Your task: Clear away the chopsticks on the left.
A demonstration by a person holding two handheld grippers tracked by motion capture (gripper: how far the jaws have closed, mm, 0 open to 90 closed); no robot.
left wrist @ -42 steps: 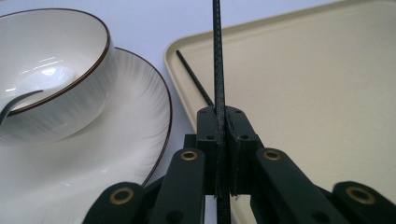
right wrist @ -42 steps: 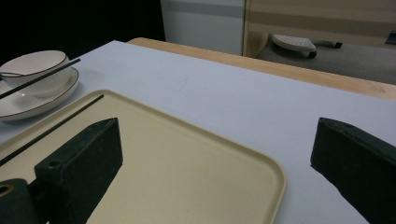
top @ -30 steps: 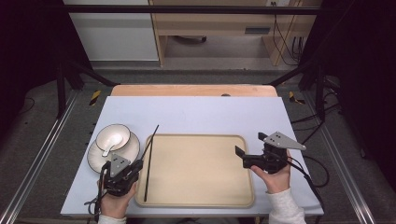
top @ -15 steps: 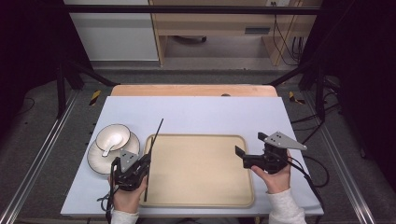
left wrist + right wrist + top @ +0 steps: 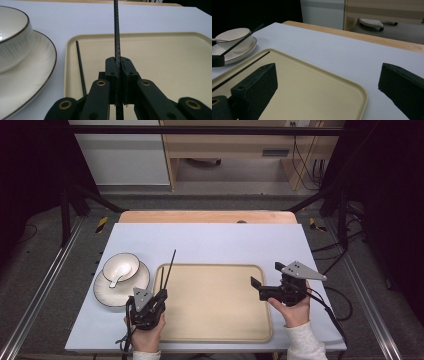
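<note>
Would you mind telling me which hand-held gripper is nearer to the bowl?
Left. The left hand-held gripper sits just beside the bowl; the right hand-held gripper is across the tray.

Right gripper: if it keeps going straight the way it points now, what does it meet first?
The right gripper, jaws open, points across the tray toward the left gripper and its chopstick. Nothing stands in between; the second chopstick on the tray's far edge is probably first, though height is hard to judge.

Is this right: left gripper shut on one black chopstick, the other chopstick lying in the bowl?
Not quite. The left gripper is shut on one chopstick, but the other chopstick lies along the left edge of the tray, not in the bowl. The left gripper view shows it.
</note>
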